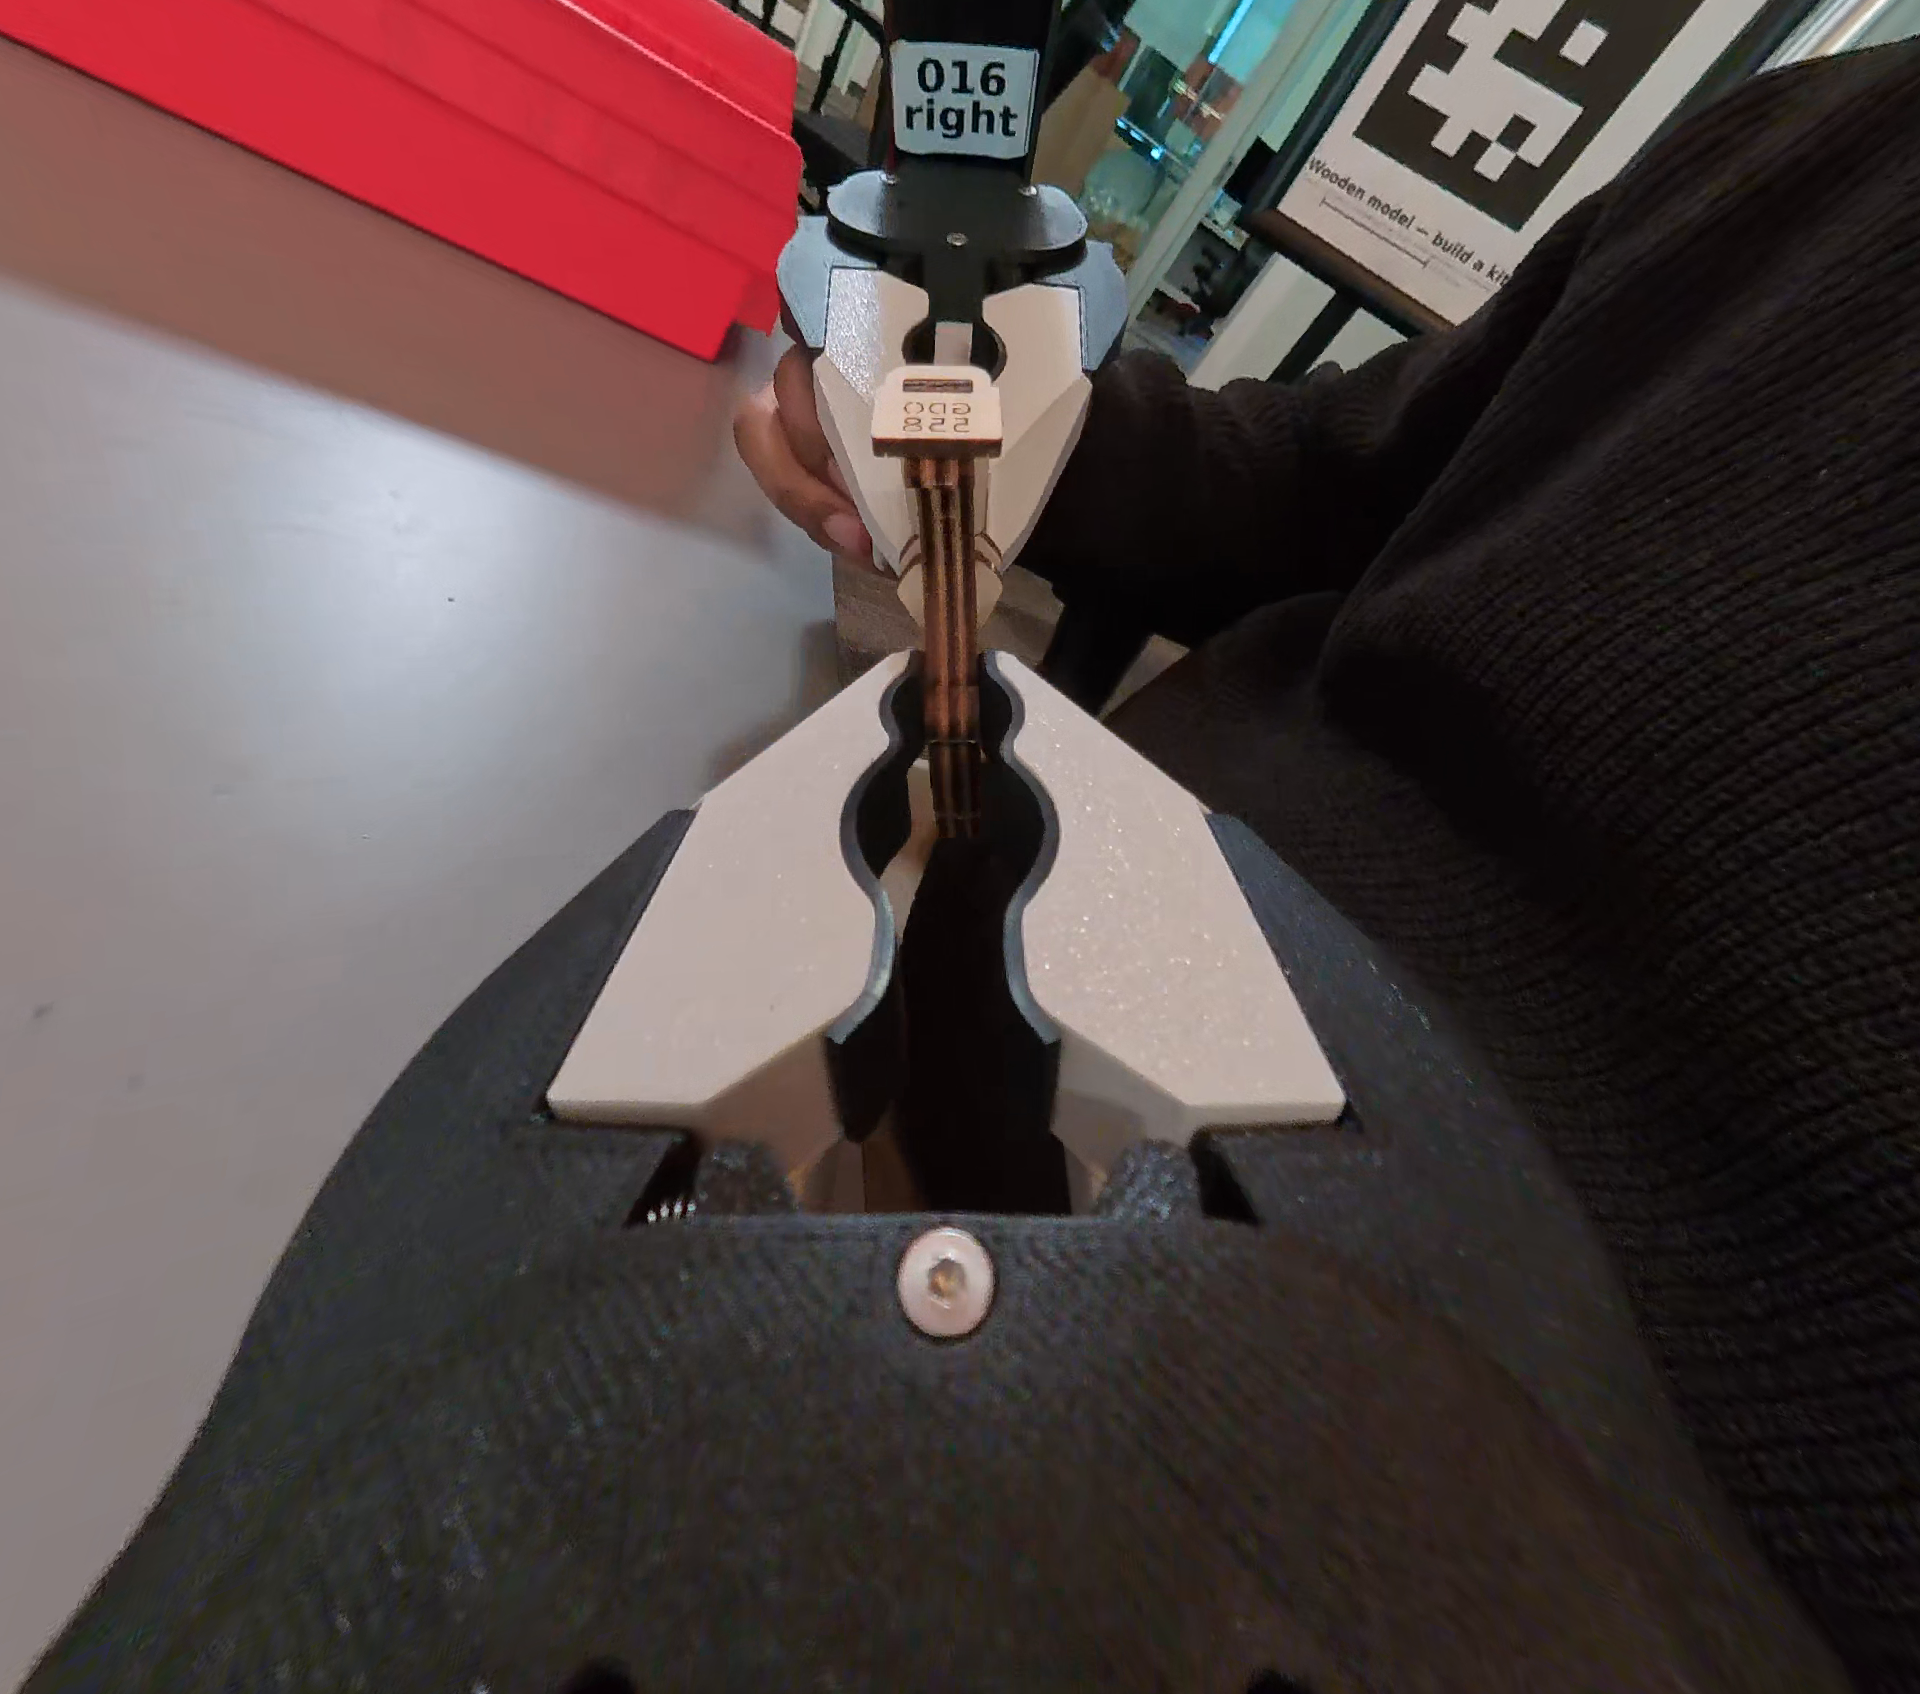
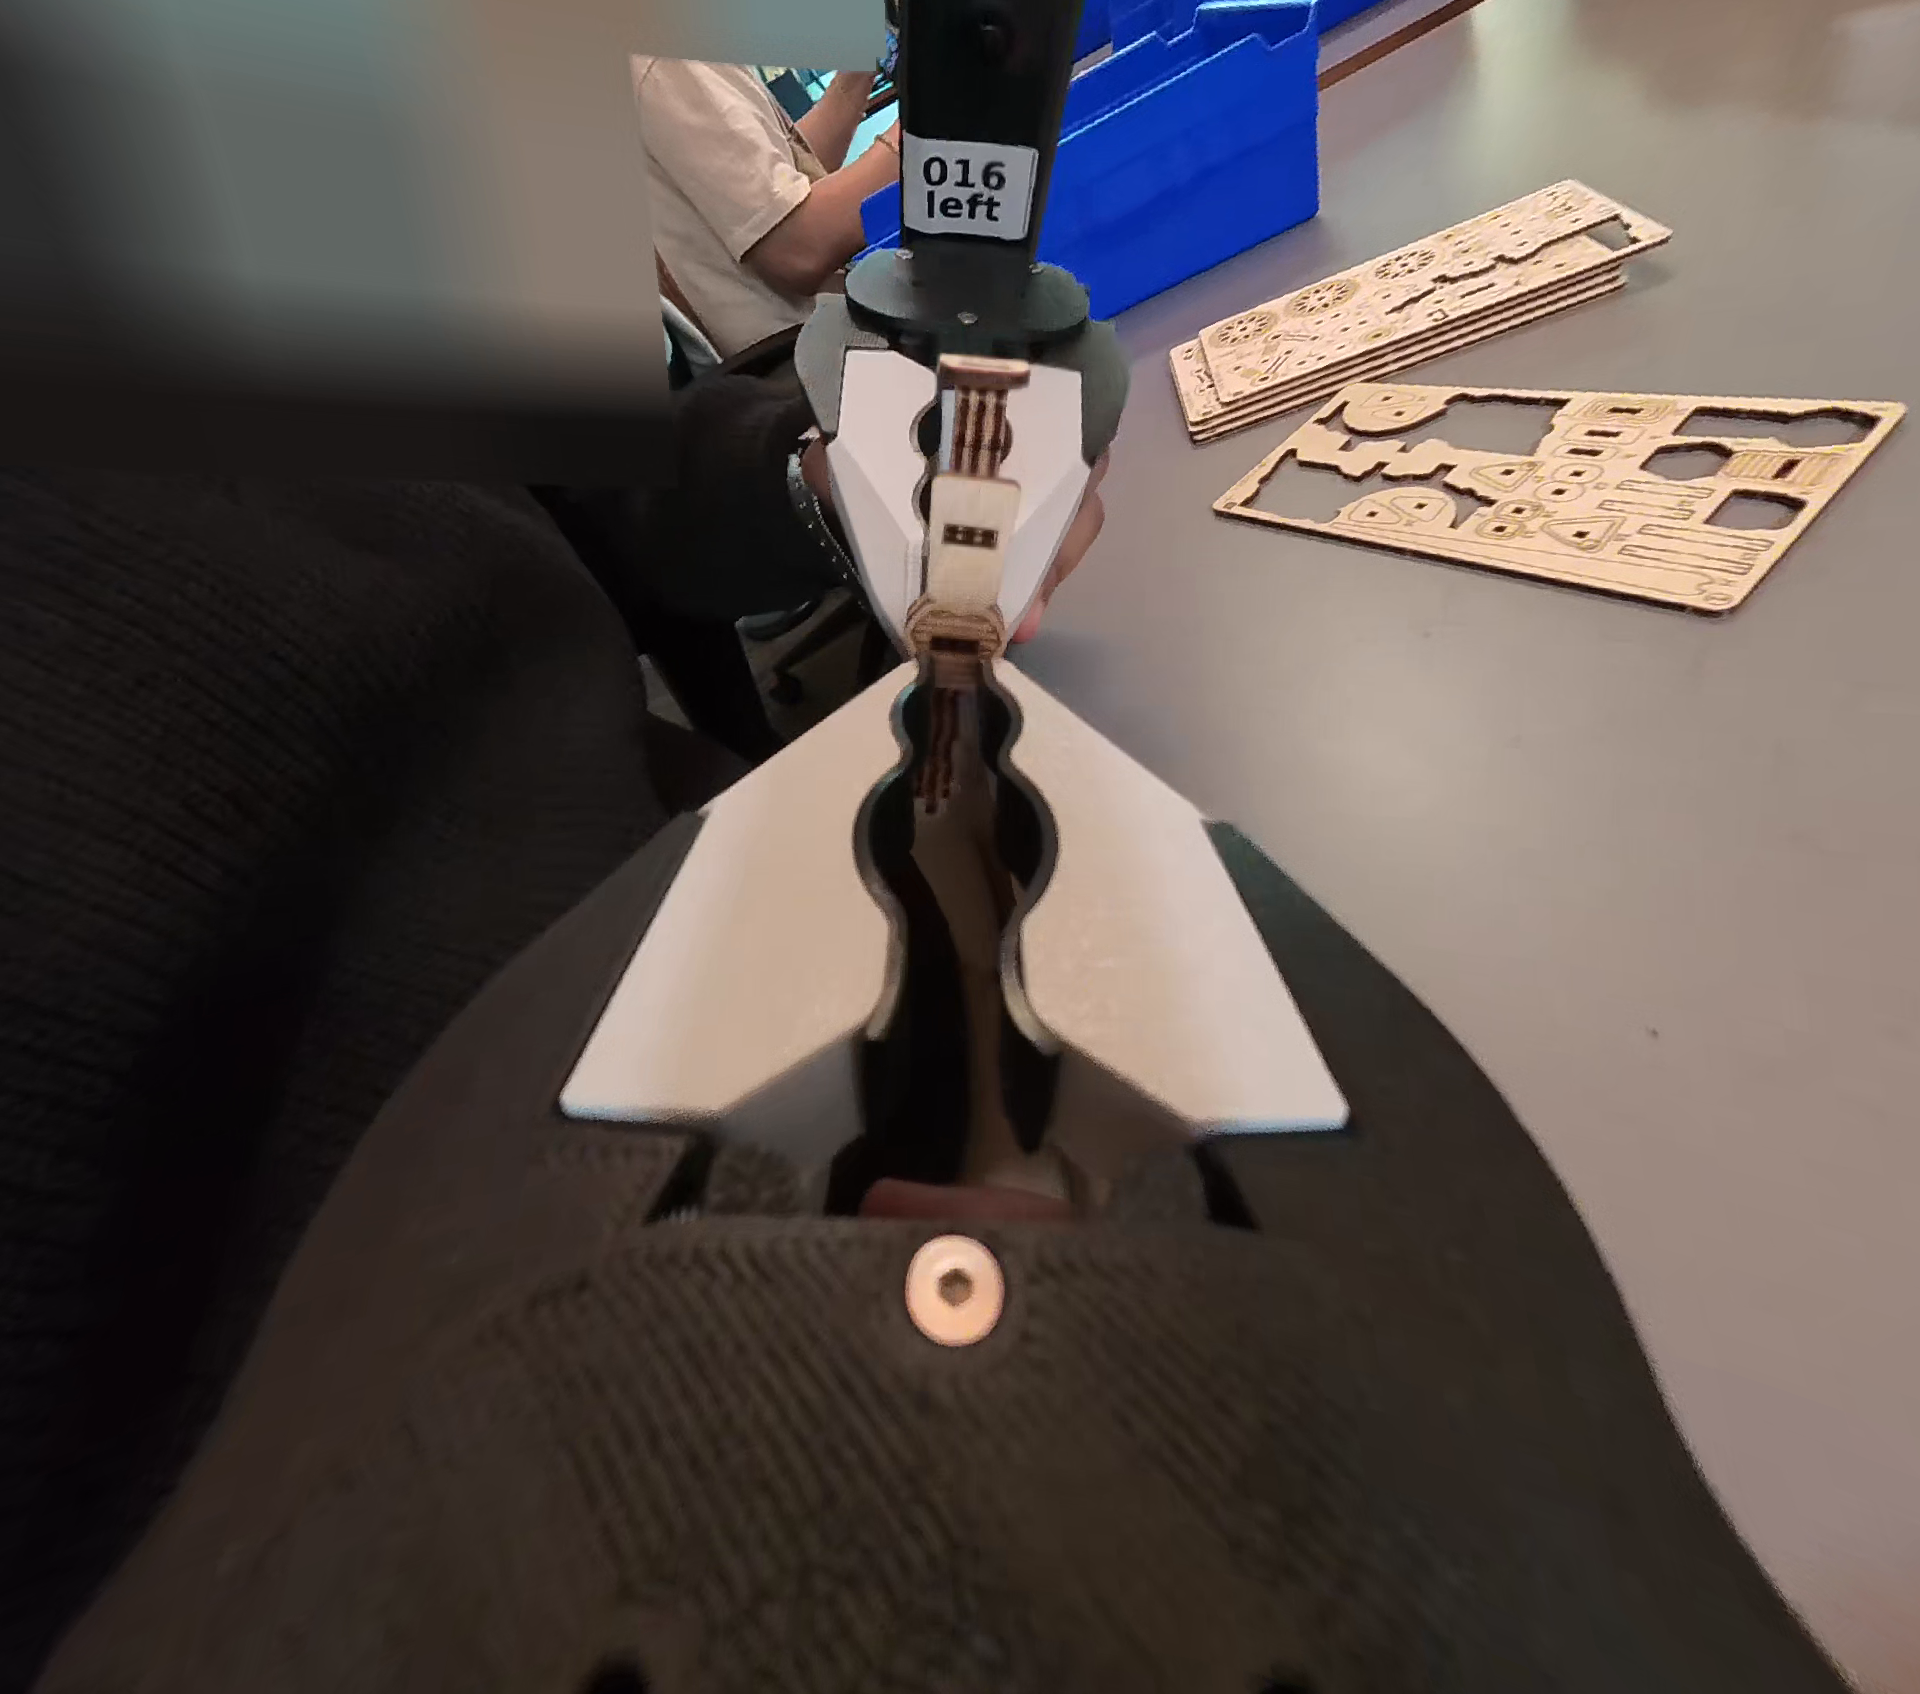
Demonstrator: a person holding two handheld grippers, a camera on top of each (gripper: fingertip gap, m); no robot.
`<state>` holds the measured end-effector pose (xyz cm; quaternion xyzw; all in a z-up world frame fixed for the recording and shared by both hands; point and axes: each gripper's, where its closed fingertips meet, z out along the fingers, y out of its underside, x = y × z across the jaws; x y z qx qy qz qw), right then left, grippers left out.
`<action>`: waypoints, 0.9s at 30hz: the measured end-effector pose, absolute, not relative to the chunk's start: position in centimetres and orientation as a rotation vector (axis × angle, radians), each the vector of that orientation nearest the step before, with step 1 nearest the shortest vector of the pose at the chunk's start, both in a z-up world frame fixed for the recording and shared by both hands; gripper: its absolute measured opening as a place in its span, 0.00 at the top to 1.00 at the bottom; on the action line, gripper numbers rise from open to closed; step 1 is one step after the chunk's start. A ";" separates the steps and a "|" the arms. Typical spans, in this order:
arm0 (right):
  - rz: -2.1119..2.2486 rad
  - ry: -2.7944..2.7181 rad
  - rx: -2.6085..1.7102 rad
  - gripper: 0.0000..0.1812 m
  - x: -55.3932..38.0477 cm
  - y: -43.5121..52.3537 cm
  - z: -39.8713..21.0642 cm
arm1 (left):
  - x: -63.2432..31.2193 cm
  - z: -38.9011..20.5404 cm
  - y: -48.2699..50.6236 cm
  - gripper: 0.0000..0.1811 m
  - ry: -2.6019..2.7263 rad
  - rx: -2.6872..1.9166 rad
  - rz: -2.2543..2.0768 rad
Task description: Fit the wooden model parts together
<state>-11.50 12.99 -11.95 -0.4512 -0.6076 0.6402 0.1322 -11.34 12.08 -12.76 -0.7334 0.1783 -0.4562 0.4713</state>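
A slim wooden model assembly (image 1: 948,605) of layered plywood strips with a flat end plate runs between the two grippers, which face each other tip to tip above the grey table (image 1: 312,709). My left gripper (image 1: 951,670) is shut on the assembly's near end. The right gripper (image 1: 951,579) facing it is shut on the far end. In the right wrist view my right gripper (image 2: 956,680) clamps the layered strips (image 2: 943,751). The left gripper (image 2: 958,634) holds the part with the flat plate (image 2: 971,524). Where the pieces join is partly hidden by the fingertips.
Stacked red bins (image 1: 416,34) stand at the left. A marker sign (image 1: 1507,65) stands behind. A black sleeve (image 1: 1610,657) fills the right. Blue bins (image 2: 1195,138), a stack of wooden sheets (image 2: 1423,304) and a partly punched sheet (image 2: 1558,491) lie on the table (image 2: 1455,865). Both grippers' tips are close together, under 4 cm apart.
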 end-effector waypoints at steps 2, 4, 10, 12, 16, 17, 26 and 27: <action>1.865 -1.775 -1.309 0.97 -11.4 12.9 -12.1 | -11.3 -12.9 12.0 0.96 0.434 -1.804 -1.135; 1.868 -1.784 -1.307 0.97 -11.4 12.8 -12.2 | -11.2 -13.0 12.0 0.96 0.434 -1.811 -1.147; 1.888 -1.782 -1.302 0.97 -11.3 12.8 -12.0 | -10.9 -13.2 11.7 0.96 0.452 -1.820 -1.170; 1.899 -1.780 -1.306 0.97 -11.2 12.8 -12.0 | -10.8 -13.3 11.7 0.96 0.454 -1.824 -1.170; 1.906 -1.775 -1.312 0.98 -11.2 12.7 -12.0 | -10.8 -13.3 11.7 0.96 0.449 -1.827 -1.177; 1.911 -1.775 -1.314 0.97 -11.2 12.7 -12.0 | -10.8 -13.3 11.6 0.96 0.449 -1.829 -1.183; 1.934 -1.773 -1.372 0.98 -11.1 12.6 -12.4 | -10.6 -13.7 11.6 0.97 0.435 -1.860 -1.198; 1.939 -1.769 -1.376 0.98 -11.0 12.6 -12.4 | -10.6 -13.7 11.6 0.97 0.433 -1.861 -1.198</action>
